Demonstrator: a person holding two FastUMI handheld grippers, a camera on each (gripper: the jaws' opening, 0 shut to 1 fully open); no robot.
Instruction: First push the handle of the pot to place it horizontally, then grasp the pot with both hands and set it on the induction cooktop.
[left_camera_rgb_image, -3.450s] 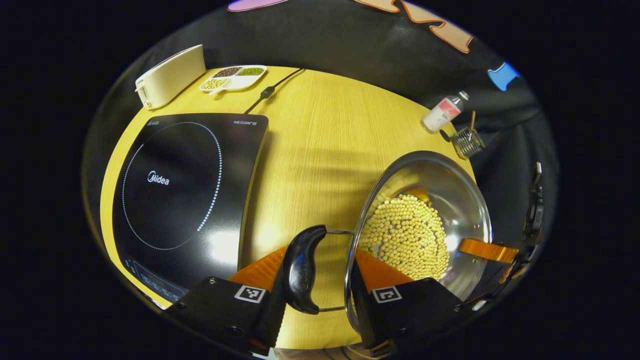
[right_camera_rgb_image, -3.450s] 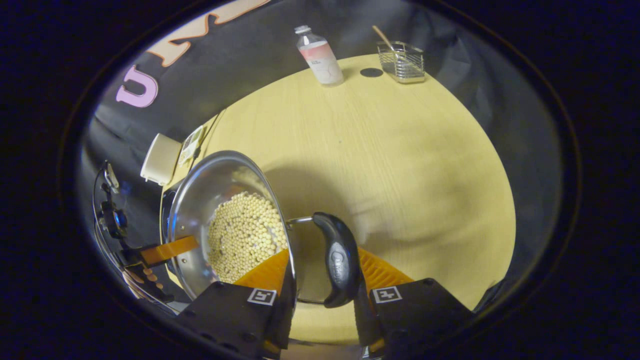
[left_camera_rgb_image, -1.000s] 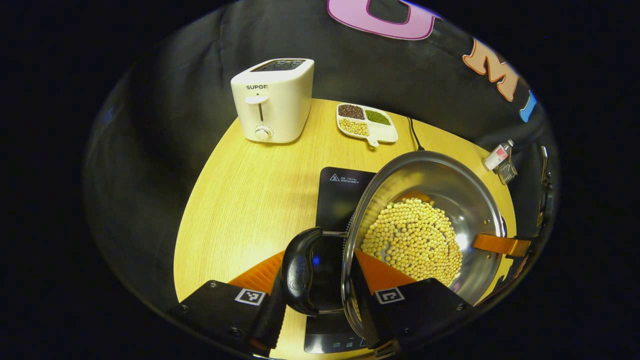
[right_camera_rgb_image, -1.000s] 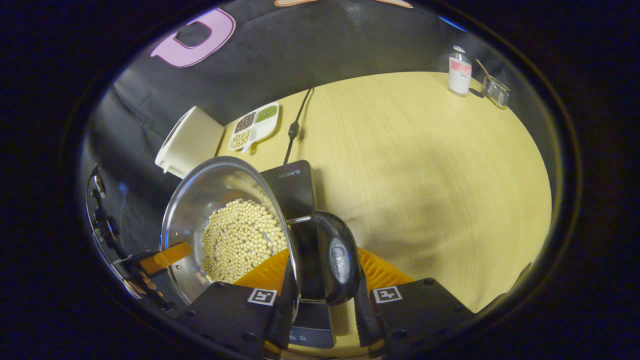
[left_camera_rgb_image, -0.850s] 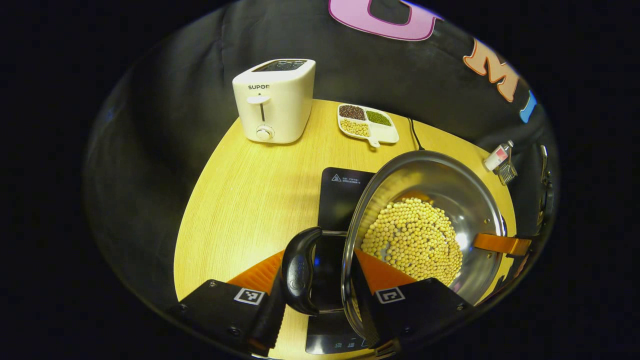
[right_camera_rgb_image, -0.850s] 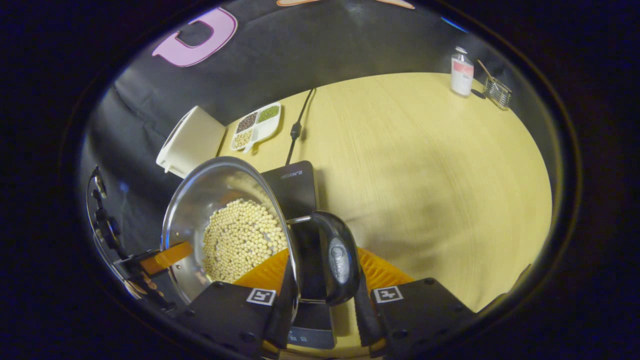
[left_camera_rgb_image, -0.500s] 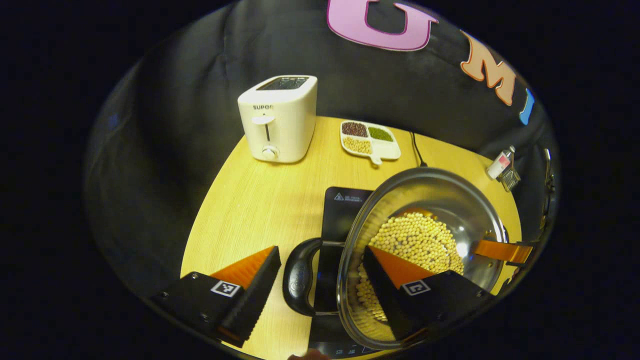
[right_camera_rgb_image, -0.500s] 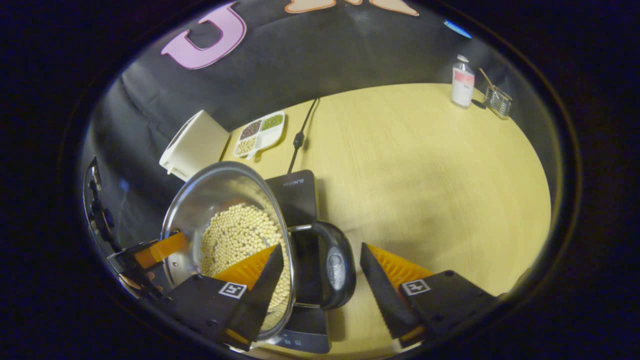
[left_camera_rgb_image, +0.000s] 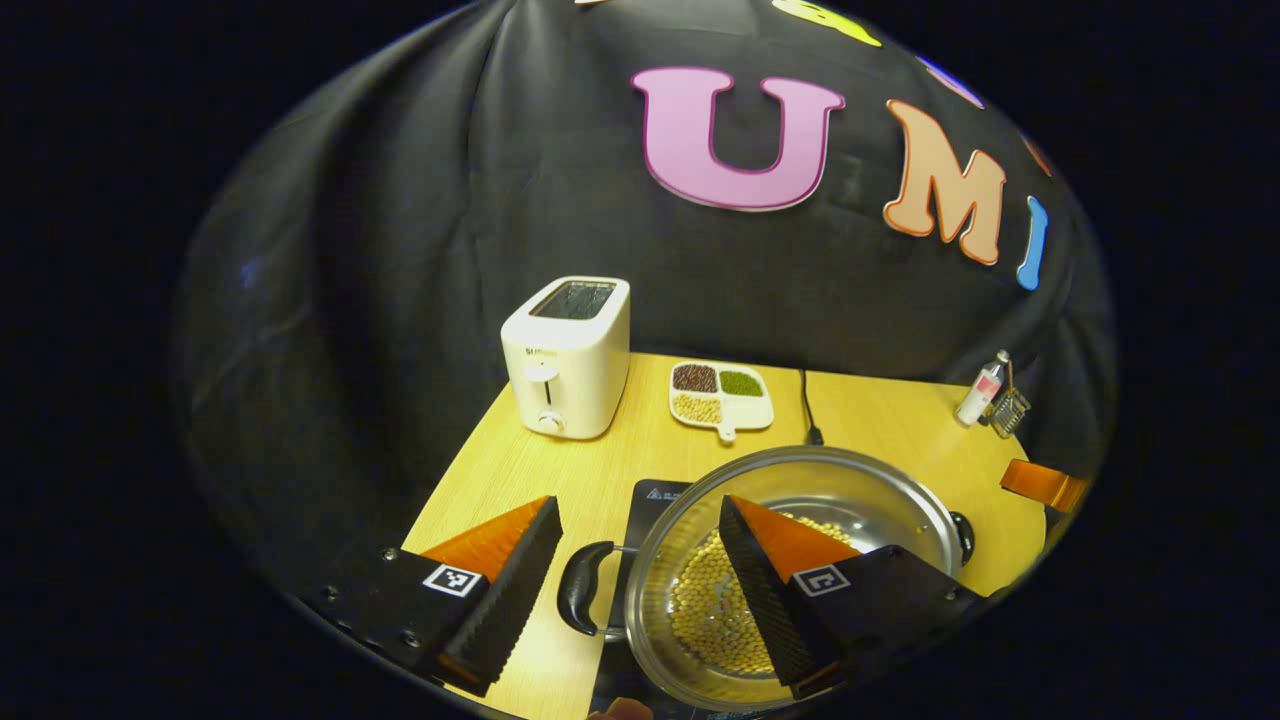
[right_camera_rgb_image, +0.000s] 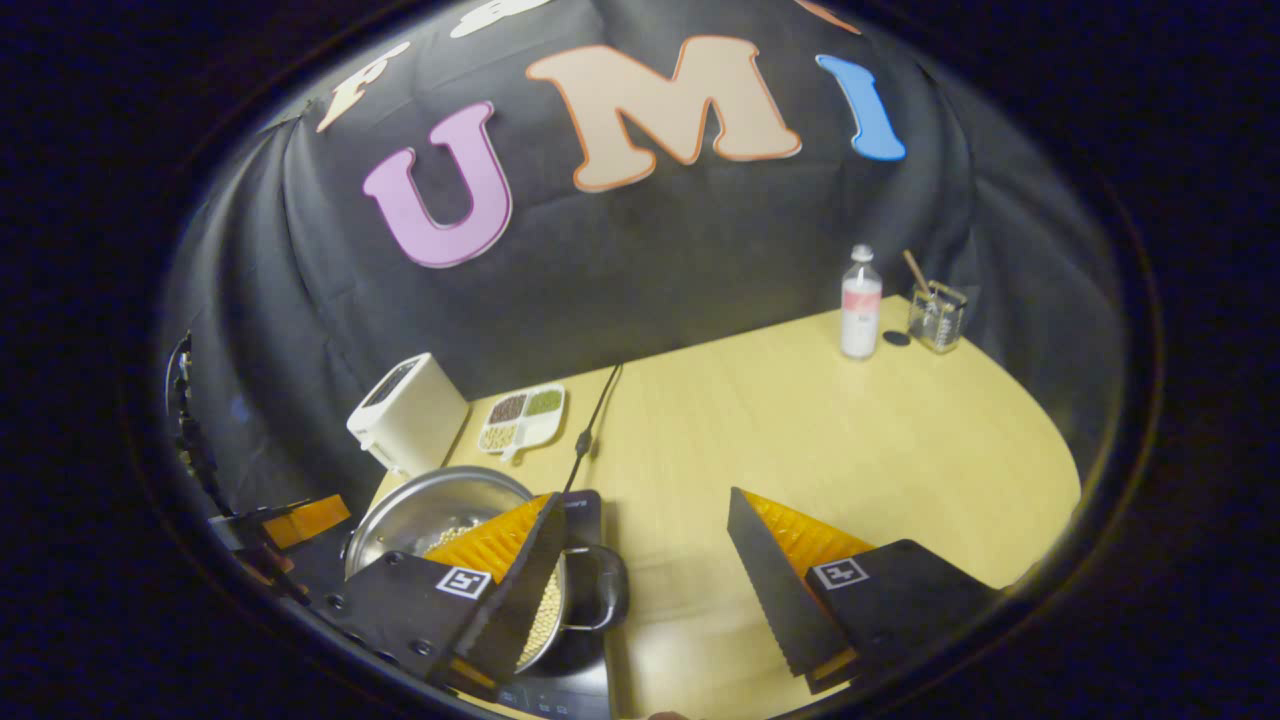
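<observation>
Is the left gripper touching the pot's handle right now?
Apart. In the left gripper view, the left gripper is open, and the pot handle lies below between its spread fingers with table showing on either side.

The steel pot (left_camera_rgb_image: 800, 480) (pale beans inside, black side handles level) sits upright on the black cooktop (left_camera_rgb_image: 655, 497).

In the left gripper view the pot (left_camera_rgb_image: 800, 530) sits on the induction cooktop (left_camera_rgb_image: 655, 497) at the near edge of the desk (left_camera_rgb_image: 560, 470), beans (left_camera_rgb_image: 715, 610) inside it. One handle (left_camera_rgb_image: 583, 602) juts left, between the left tool (left_camera_rgb_image: 640, 575) fingers. Behind the cooktop stand the toaster (left_camera_rgb_image: 568, 355) on the left and the divided dish (left_camera_rgb_image: 720, 395) to its right, the power cord (left_camera_rgb_image: 806, 410) just beside the dish. The bottle (left_camera_rgb_image: 980, 388) and wire holder (left_camera_rgb_image: 1008, 410) occupy the far right corner
</observation>
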